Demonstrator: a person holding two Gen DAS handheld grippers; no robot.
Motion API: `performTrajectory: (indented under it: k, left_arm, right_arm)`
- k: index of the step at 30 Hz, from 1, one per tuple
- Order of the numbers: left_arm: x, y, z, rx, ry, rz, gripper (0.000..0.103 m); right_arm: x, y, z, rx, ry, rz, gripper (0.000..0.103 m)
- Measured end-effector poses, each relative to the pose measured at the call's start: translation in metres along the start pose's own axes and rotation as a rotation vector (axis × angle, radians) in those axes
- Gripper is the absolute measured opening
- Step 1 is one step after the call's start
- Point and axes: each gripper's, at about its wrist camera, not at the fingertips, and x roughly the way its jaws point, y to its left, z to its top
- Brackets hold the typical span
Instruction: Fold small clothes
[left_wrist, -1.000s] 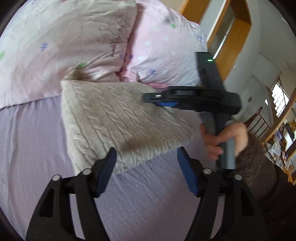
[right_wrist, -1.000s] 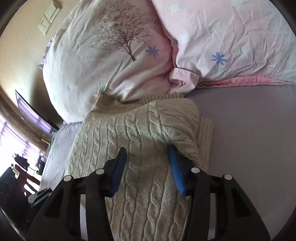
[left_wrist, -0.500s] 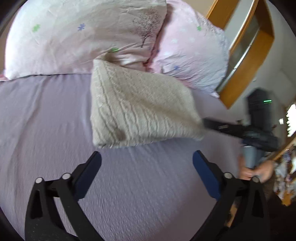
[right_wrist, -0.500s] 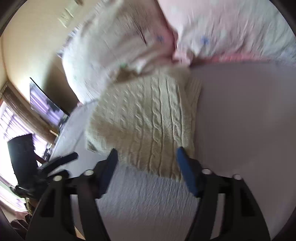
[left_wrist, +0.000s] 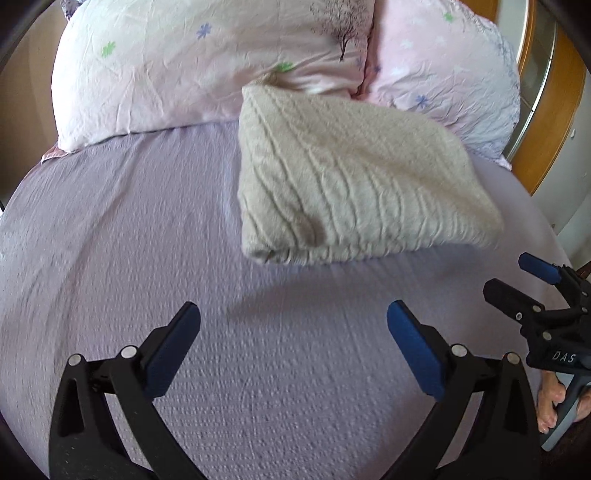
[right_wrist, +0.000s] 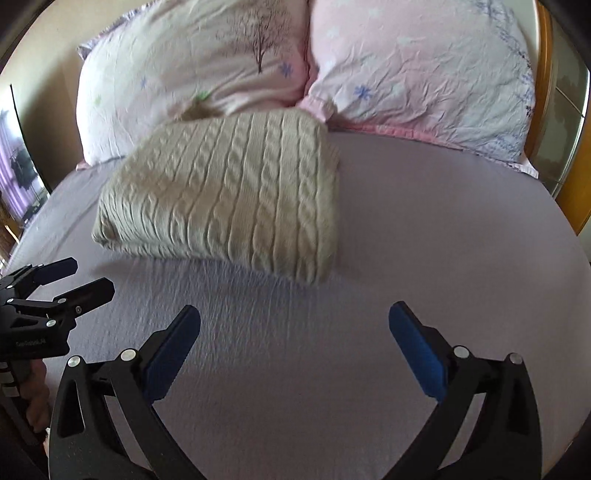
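Black left gripper (left_wrist: 293, 325), blue-padded jaws

Both wrist views are evenly bright with soft daylight, and the folded sweater (left_wrist: 351, 184) casts a faint, diffuse shadow on the bed sheet (left_wrist: 147, 221) just below its near edge. Motion blur softens the sweater's knit and the pillows (right_wrist: 258, 62), most in the right wrist view. Fisheye distortion bows the bed, with dark vignetted corners.

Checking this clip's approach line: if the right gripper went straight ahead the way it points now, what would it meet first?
Probably the folded cable-knit sweater, near its right corner. The right gripper is open over bare purple sheet; the pink pillows lie beyond. Depth is uncertain.
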Motion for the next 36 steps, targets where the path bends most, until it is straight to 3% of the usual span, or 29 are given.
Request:
performTrajectory:
  k: [6,12,36]
  left_arm:
    - [0.002,-0.002,0.002,0.006,0.011,0.023,0.101]
    - [0.007,-0.012,0.002,0.061,0.038,0.092,0.101]
    - [0.006,-0.011,0.002,0.056,0.037,0.092,0.101]
  right_arm:
    - [0.002,0.007,-0.006,-0.027,0.024,0.002,0.102]
    - [0.005,0.011,-0.01,-0.036,0.057,0.011,0.102]
    - [0.007,0.014,-0.011,-0.048,0.082,0.001,0.102]
